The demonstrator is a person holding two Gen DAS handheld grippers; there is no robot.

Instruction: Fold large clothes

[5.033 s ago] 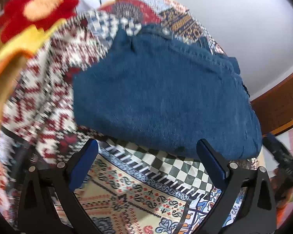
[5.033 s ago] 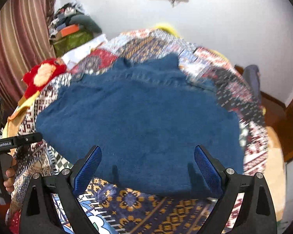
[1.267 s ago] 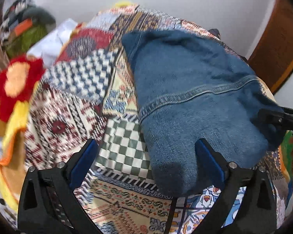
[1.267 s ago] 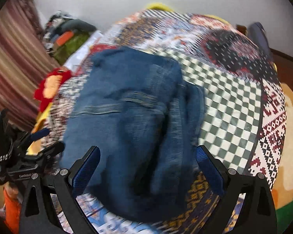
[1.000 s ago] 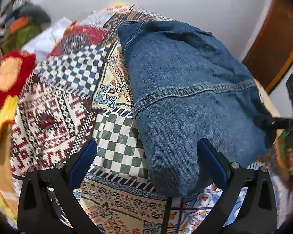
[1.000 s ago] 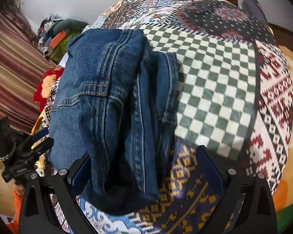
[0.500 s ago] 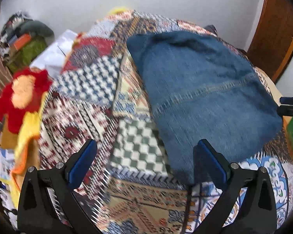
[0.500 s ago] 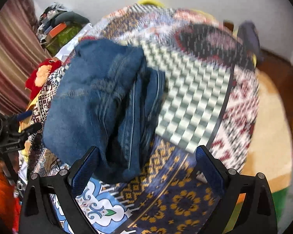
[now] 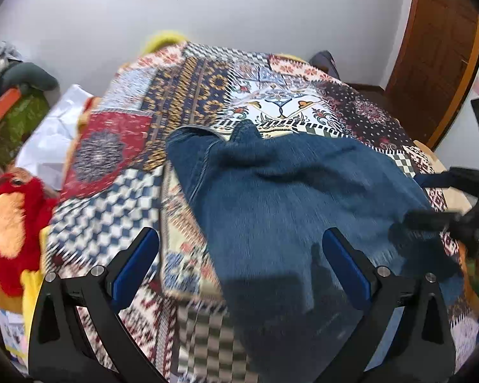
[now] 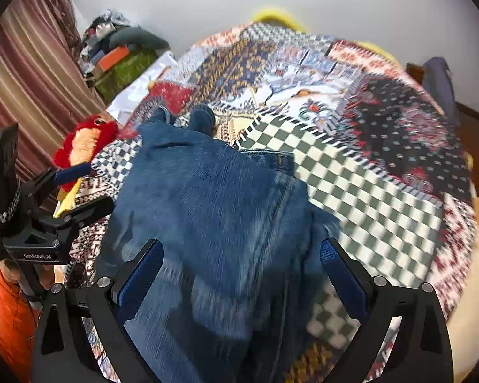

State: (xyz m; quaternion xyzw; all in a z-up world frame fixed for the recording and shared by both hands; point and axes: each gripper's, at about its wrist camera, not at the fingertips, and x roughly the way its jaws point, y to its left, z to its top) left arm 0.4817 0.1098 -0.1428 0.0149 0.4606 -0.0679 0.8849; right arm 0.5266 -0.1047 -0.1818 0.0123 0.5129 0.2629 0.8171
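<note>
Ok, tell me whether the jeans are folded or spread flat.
Folded: the jeans lie as a doubled bundle on the patchwork bedspread, layered edges stacked along the right side.

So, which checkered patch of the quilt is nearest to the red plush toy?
The blue-and-white checkered patch, left of the jeans, beside the red plush toy. The green-and-white one lies right of the jeans.

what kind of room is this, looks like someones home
Most likely a bedroom in a home. A patchwork quilt covers what looks like a bed, with folded jeans on it, a red plush toy at the side, striped curtains and a wooden door.
</note>
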